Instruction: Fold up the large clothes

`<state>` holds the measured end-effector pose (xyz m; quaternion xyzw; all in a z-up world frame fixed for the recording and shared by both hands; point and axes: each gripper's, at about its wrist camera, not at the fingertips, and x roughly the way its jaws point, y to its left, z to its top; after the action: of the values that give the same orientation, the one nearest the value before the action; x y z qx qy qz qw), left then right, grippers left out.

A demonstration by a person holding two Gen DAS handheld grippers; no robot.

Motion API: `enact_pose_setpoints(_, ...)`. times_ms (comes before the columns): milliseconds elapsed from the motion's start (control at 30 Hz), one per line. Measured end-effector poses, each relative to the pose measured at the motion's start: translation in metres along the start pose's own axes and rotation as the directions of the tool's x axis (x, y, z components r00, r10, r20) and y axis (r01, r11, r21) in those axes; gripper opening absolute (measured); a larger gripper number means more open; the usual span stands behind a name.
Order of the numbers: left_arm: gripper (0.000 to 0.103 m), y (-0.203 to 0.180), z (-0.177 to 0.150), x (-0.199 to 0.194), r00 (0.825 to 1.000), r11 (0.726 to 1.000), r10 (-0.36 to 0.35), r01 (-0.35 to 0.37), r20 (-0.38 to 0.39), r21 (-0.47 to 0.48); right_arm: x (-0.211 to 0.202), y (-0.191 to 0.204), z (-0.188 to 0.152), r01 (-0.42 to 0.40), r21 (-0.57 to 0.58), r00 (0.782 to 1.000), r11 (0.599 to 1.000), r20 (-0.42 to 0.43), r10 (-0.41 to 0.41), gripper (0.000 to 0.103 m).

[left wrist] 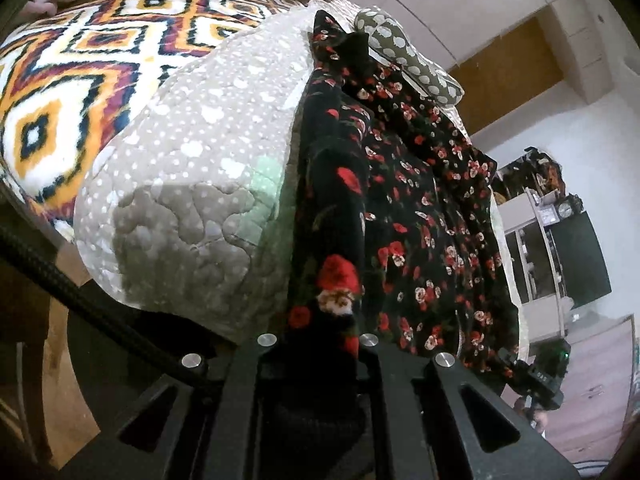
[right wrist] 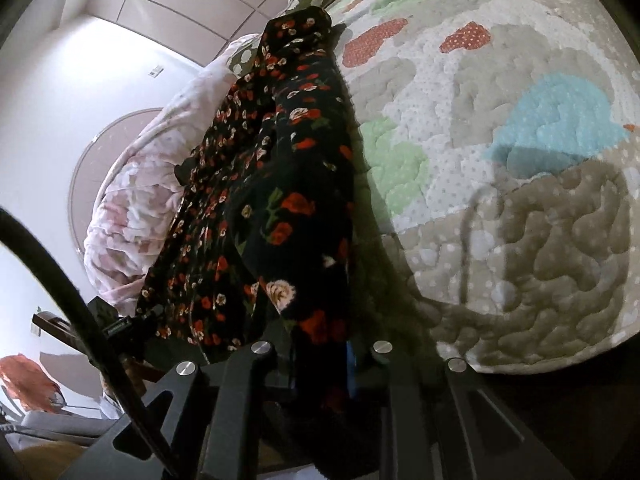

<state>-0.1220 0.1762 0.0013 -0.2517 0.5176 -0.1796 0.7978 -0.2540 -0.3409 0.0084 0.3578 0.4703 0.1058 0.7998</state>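
Holding the black floral dress (left wrist: 420,208) stretched over the quilted bed (left wrist: 192,184), I have my left hand-held gripper (left wrist: 320,344) and right hand-held gripper (right wrist: 320,344) each pinching an edge, so next I judge a level fold-over is needed.

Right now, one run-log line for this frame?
left claw: shut on floral dress | right claw: shut on floral dress | dress: over quilt, unfolded
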Motion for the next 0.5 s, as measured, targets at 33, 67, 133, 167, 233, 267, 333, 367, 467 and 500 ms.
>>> enact_pose_setpoints(33,0.009,-0.001,0.000,-0.002,1.000,1.000,-0.002,0.002,-0.002,0.001,0.001,0.002,0.000,-0.009,-0.001,1.000,1.000,-0.009,0.009,0.020)
enact_pose_setpoints(67,0.009,-0.002,0.001,-0.004,1.000,1.000,-0.007,0.007,-0.006,0.002,0.002,0.004,0.000,-0.028,-0.004,0.999,1.000,-0.022,0.028,0.020)
enact_pose_setpoints(133,0.009,-0.006,0.005,-0.008,1.000,1.000,-0.018,0.018,-0.018,-0.006,-0.001,0.010,0.004,-0.084,-0.009,0.996,0.996,-0.039,0.083,0.018)
enact_pose_setpoints(167,0.009,-0.007,0.009,-0.009,0.999,1.000,-0.023,0.023,-0.028,-0.013,-0.002,0.013,0.008,-0.112,-0.007,0.993,0.994,-0.041,0.112,0.018)
enact_pose_setpoints(233,0.009,-0.011,0.020,-0.010,0.998,0.999,-0.032,0.031,-0.052,-0.030,-0.007,0.019,0.018,-0.173,0.002,0.984,0.985,-0.036,0.173,0.018)
enact_pose_setpoints(267,0.009,-0.013,0.027,-0.010,0.997,0.999,-0.036,0.034,-0.064,-0.039,-0.010,0.022,0.027,-0.207,0.008,0.978,0.978,-0.026,0.208,0.018)
enact_pose_setpoints(333,0.009,-0.020,0.046,-0.010,0.996,0.997,-0.047,0.042,-0.077,-0.058,-0.013,0.028,0.043,-0.250,0.018,0.968,0.968,-0.007,0.251,0.018)
enact_pose_setpoints(367,0.009,-0.023,0.058,-0.009,0.996,0.997,-0.051,0.046,-0.077,-0.064,-0.013,0.031,0.059,-0.275,0.025,0.961,0.961,0.010,0.275,0.018)
enact_pose_setpoints(467,0.009,-0.037,0.098,-0.003,0.996,0.994,-0.063,0.057,-0.066,-0.097,-0.010,0.037,0.104,-0.322,0.056,0.946,0.945,0.070,0.318,0.018)
enact_pose_setpoints(500,0.009,-0.044,0.116,0.001,0.995,0.992,-0.074,0.067,-0.060,-0.104,-0.006,0.040,0.126,-0.326,0.062,0.943,0.943,0.097,0.320,0.018)
